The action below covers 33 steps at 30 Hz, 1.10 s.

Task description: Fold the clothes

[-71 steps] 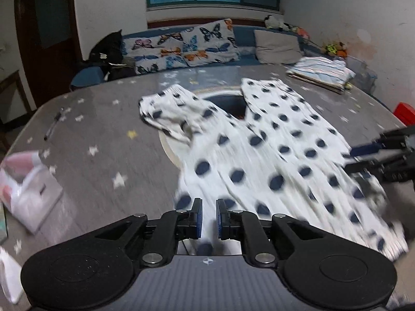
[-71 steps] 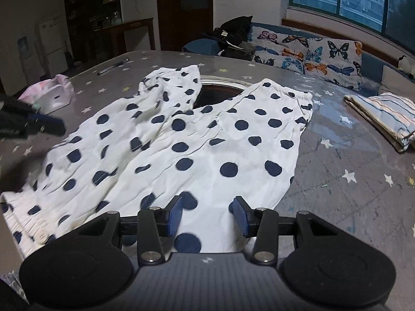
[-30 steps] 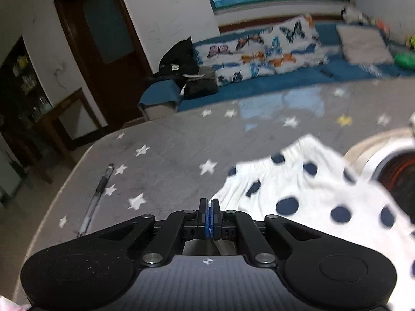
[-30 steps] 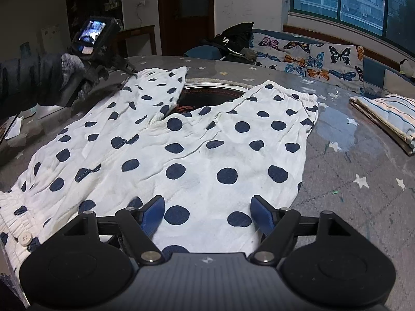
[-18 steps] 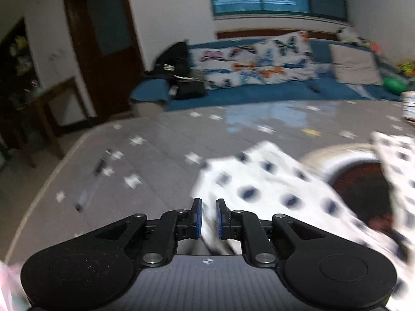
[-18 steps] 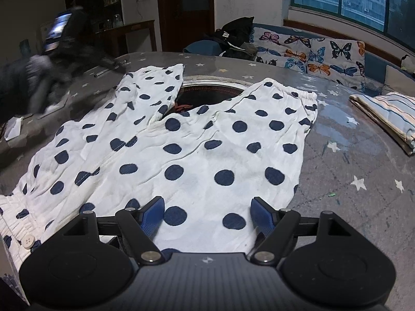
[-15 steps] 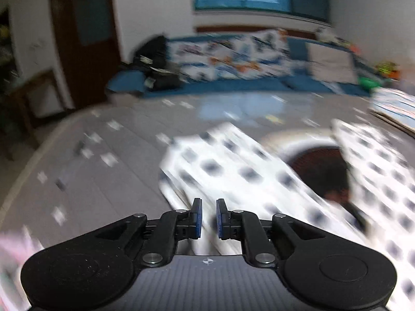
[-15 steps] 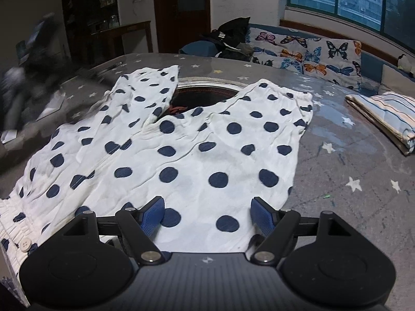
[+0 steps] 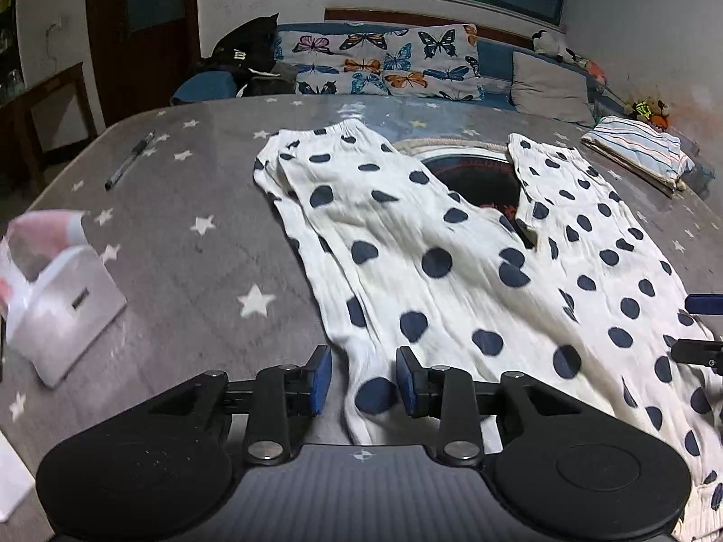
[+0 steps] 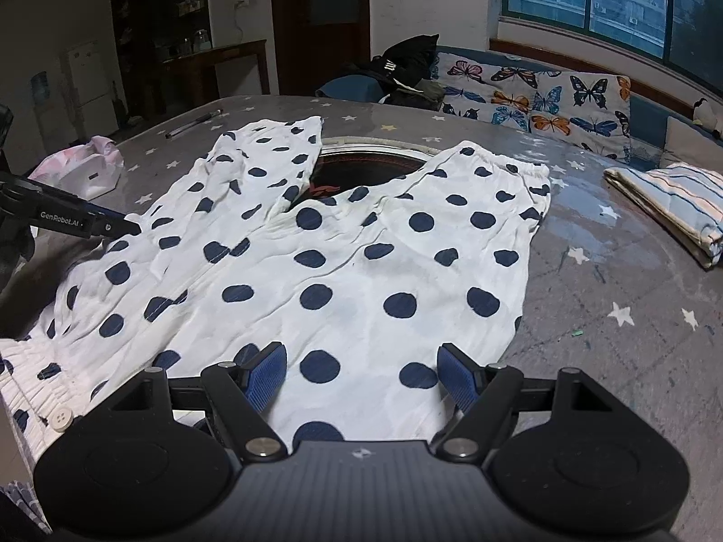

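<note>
White trousers with dark blue polka dots [image 9: 452,271] lie spread flat on the grey star-patterned table [image 9: 180,235], legs pointing away, waistband near me. My left gripper [image 9: 363,379] is open over the left edge of the trousers near the waistband, cloth lying between its blue pads. My right gripper [image 10: 361,377] is wide open just above the right side of the trousers [image 10: 343,271]. The left gripper's fingers [image 10: 108,226] show at the left of the right wrist view; the right gripper's fingers [image 9: 700,329] show at the right edge of the left wrist view.
A round dark opening [image 9: 474,180] in the table lies between the trouser legs. A folded striped garment [image 10: 678,198] sits at the far right. A pink-white pouch [image 9: 58,298] and a pen [image 9: 129,160] lie at the left. A sofa with butterfly cushions [image 9: 384,63] stands behind.
My left gripper let go of the far left leg cuff, swung back to the near waistband side and opened wider. The left leg now lies straight. The right gripper stayed open.
</note>
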Motion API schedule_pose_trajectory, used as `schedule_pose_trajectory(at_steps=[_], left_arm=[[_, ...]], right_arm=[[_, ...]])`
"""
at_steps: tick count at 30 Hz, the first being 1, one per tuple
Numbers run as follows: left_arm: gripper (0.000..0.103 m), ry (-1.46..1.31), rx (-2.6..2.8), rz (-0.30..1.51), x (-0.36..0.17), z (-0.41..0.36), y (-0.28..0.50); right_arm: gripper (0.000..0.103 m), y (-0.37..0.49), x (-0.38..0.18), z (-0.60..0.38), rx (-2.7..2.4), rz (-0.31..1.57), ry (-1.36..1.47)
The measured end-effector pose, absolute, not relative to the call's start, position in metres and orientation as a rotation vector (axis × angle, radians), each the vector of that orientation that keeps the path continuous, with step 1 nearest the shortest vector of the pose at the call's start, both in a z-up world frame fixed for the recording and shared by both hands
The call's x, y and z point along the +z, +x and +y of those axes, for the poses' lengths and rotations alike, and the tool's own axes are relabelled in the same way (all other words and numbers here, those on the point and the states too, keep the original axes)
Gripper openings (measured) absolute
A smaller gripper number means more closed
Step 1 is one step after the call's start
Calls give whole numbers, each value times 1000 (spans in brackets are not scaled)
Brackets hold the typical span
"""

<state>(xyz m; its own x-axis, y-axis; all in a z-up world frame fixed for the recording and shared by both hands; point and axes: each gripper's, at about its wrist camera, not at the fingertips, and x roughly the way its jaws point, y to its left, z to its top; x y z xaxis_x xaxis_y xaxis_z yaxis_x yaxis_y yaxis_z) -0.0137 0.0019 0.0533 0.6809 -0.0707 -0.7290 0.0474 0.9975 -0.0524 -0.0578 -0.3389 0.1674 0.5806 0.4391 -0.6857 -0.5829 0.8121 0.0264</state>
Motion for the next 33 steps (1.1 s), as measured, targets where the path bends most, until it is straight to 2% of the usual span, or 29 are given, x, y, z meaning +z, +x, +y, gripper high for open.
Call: schedule_pose_trajectory(at_steps=[3, 8, 17, 26, 33], left_arm=[[8, -54, -65, 820, 52, 4, -15], [3, -59, -34, 801, 56, 8, -26], [4, -96, 60, 822, 56, 34, -52], [17, -38, 16, 747, 85, 8, -61], [17, 24, -120, 772, 74, -25, -71]], right_arm=[[75, -61, 168, -339, 601, 736, -214], [75, -63, 165, -337, 601, 740, -222], [78, -64, 160, -337, 597, 742, -229], [78, -80, 171, -336, 624, 709, -245], [79, -95, 177, -329, 659, 692, -259]])
